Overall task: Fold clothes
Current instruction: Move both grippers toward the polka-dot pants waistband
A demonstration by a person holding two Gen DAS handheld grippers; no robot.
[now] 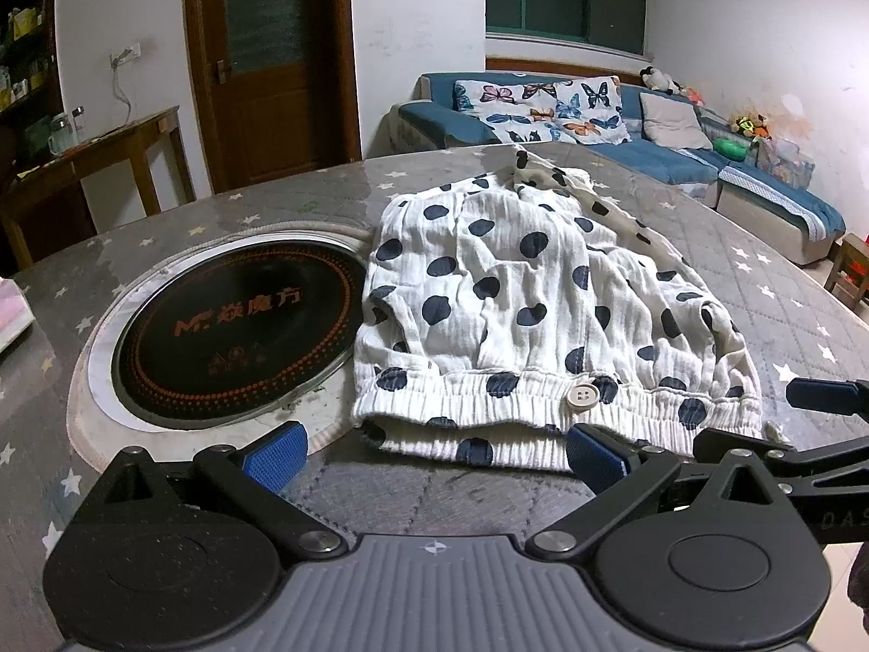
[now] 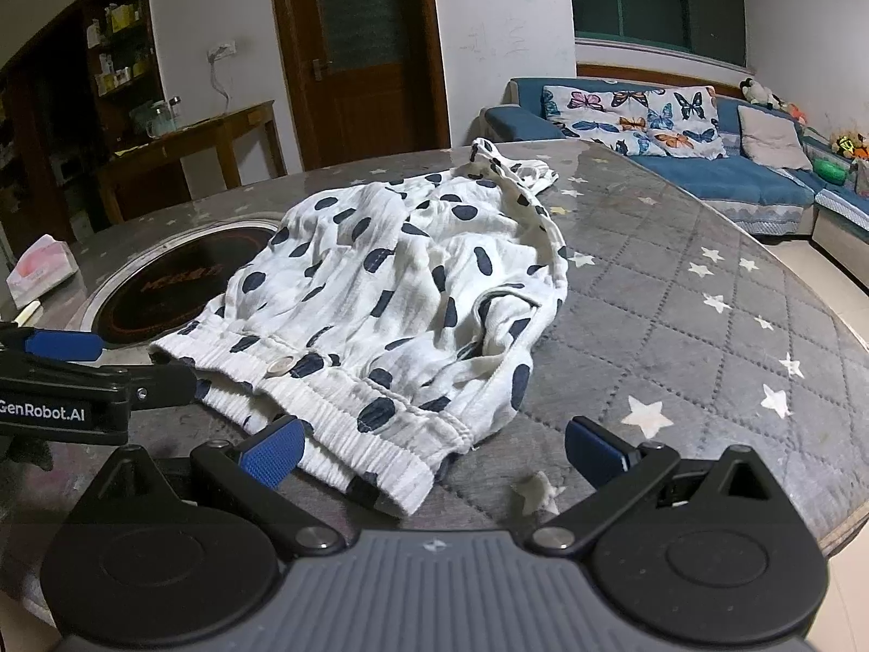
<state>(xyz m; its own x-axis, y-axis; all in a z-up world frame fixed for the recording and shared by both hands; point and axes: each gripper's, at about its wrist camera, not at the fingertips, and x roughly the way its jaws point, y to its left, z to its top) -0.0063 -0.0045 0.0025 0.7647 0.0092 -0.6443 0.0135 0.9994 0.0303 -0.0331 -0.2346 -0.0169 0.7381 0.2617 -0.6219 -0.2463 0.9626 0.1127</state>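
White shorts with dark blue dots point(image 1: 521, 293) lie spread on the round grey quilted table point(image 1: 760, 282), elastic waistband with a white button point(image 1: 584, 395) toward me. My left gripper point(image 1: 434, 456) is open just in front of the waistband's left part, with nothing in it. In the right wrist view the shorts point(image 2: 391, 293) lie ahead and left. My right gripper point(image 2: 434, 453) is open at the waistband's right end, its left fingertip point(image 2: 274, 453) beside the elastic. The left gripper's fingers point(image 2: 65, 345) show at that view's left edge.
A black round induction hob point(image 1: 239, 326) is set into the table left of the shorts. A tissue pack point(image 2: 43, 266) lies at the far left. A scrap of white fluff point(image 2: 535, 491) lies by my right gripper. A blue sofa point(image 1: 652, 152), a wooden side table and a door stand behind.
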